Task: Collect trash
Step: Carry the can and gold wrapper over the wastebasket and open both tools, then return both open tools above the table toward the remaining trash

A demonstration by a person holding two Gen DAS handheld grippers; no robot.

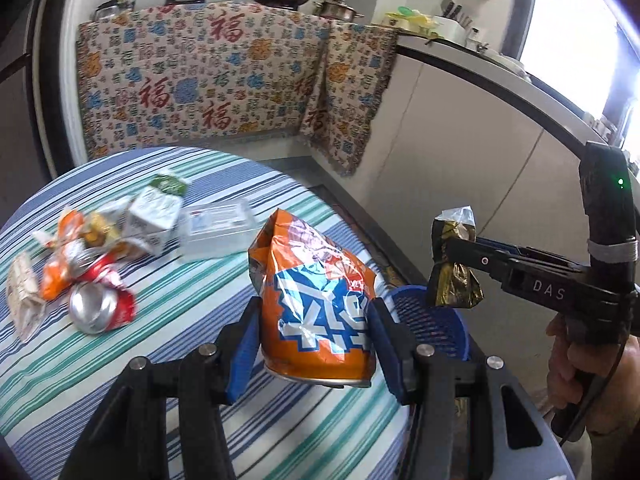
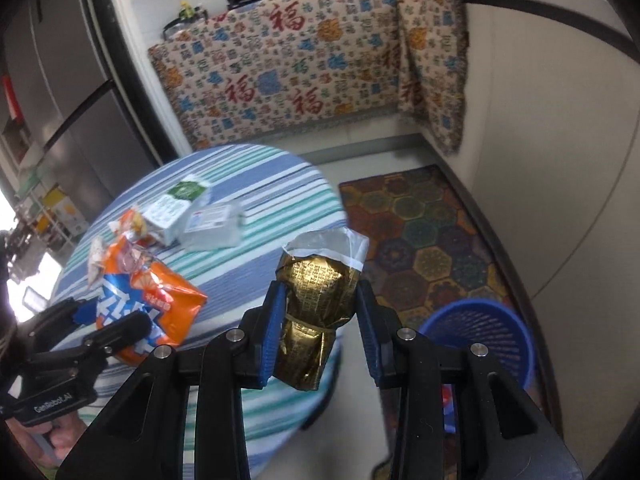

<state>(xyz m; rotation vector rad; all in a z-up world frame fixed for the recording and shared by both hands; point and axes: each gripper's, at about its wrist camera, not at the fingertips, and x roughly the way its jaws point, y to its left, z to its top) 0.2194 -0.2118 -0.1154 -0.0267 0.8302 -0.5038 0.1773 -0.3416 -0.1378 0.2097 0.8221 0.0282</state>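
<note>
Count, trash in the grippers: 2 pieces, one each. Left gripper (image 1: 314,330), low centre of its own view, jaws clamped on one orange snack bag (image 1: 312,300), held upright above the near edge of the striped round table (image 1: 248,184). Right gripper (image 2: 320,326), low centre of its own view, jaws pinching one gold foil wrapper (image 2: 316,312) with a clear plastic top, upright, off the table edge over the floor.

Count, trash on the table, left of frame in the left wrist view: 1 crushed red can (image 1: 100,300), 1 white-and-green carton (image 1: 154,216) on its side, 1 clear plastic box (image 1: 218,230) just beside the carton, 1 pale wrapper (image 1: 24,294) at the far left. The orange-and-white wrappers (image 1: 68,248) bunched behind the can are too crumpled to count.

Count, bins: 1 blue mesh basket (image 2: 480,328) on the floor, lower right of the right wrist view, beside a patterned hexagon rug (image 2: 424,240).

Pose: in the left wrist view the right gripper enters from the right edge, level, fingers pointing left, wrapper above the basket rim. In the right wrist view the left gripper sits at lower left, bag over the table.
</note>
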